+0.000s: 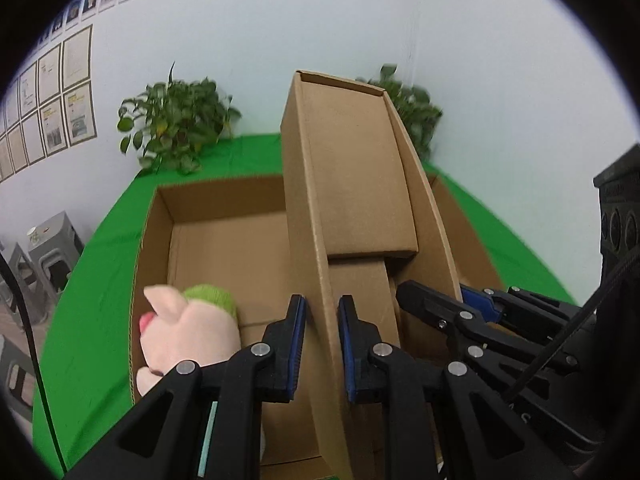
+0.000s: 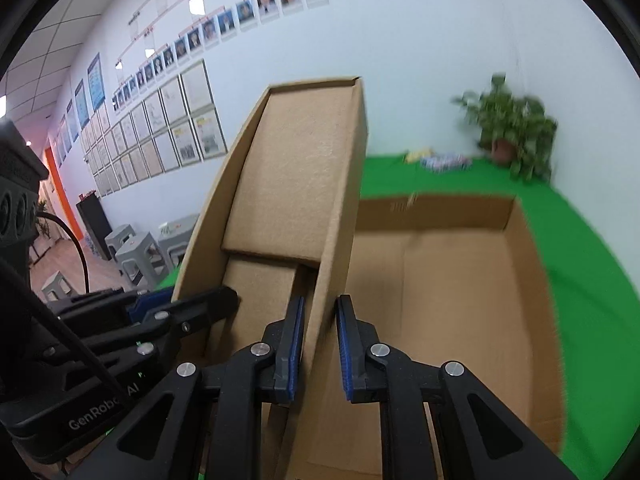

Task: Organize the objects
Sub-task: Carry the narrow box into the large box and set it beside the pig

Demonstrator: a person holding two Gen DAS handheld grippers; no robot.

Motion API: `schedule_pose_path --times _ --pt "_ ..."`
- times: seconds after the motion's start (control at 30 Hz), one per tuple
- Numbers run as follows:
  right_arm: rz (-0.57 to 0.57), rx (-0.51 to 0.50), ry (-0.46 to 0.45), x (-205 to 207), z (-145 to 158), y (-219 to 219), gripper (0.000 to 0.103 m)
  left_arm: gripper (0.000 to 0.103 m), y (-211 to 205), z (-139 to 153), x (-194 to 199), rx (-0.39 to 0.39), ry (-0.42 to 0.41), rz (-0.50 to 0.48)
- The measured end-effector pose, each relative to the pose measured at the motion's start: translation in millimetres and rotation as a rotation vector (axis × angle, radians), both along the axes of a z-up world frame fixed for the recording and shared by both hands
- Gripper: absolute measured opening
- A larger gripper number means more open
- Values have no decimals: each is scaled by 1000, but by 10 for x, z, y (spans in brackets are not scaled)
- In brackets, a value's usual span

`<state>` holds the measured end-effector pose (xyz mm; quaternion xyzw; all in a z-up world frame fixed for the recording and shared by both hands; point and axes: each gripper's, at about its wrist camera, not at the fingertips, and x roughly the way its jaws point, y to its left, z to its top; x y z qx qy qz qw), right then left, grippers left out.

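A small brown cardboard box [image 1: 352,168] is held tilted over a large open cardboard box [image 1: 224,240] on a green cloth. My left gripper [image 1: 322,344] is shut on the small box's left wall. My right gripper [image 2: 320,346] is shut on its right wall [image 2: 340,200]. Each gripper shows in the other's view, the right gripper [image 1: 472,316] at the right and the left gripper [image 2: 168,316] at the left. A pink plush toy with a green cap [image 1: 188,328] lies in the large box's near left corner. The large box's right part [image 2: 460,300] holds nothing that I can see.
The green cloth [image 1: 100,280] covers the table. Potted plants [image 1: 176,124] [image 2: 516,136] stand at the back by the white wall. Small packets [image 2: 444,160] lie at the far edge. Grey stools [image 1: 52,248] stand on the floor at the left.
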<state>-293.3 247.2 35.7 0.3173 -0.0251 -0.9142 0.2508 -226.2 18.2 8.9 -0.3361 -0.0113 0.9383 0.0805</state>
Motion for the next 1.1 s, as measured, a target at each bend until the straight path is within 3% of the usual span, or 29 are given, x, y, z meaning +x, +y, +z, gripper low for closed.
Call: schedule_pose_path --times 0.23,0.57,0.87,1.1 --pt "8 -13 -135 -562 -806 -20 13 16 45 -411 -217 -42 -139 27" --pt "-19 12 -252 -774 -1459 -236 8 20 -90 -765 -402 -43 -292 57" --pt "-64 79 -253 -718 -1604 -639 5 26 -426 -430 112 57 -187 79" --pt "-105 170 -227 -584 -1511 -1067 5 26 -622 -333 455 68 -120 123"
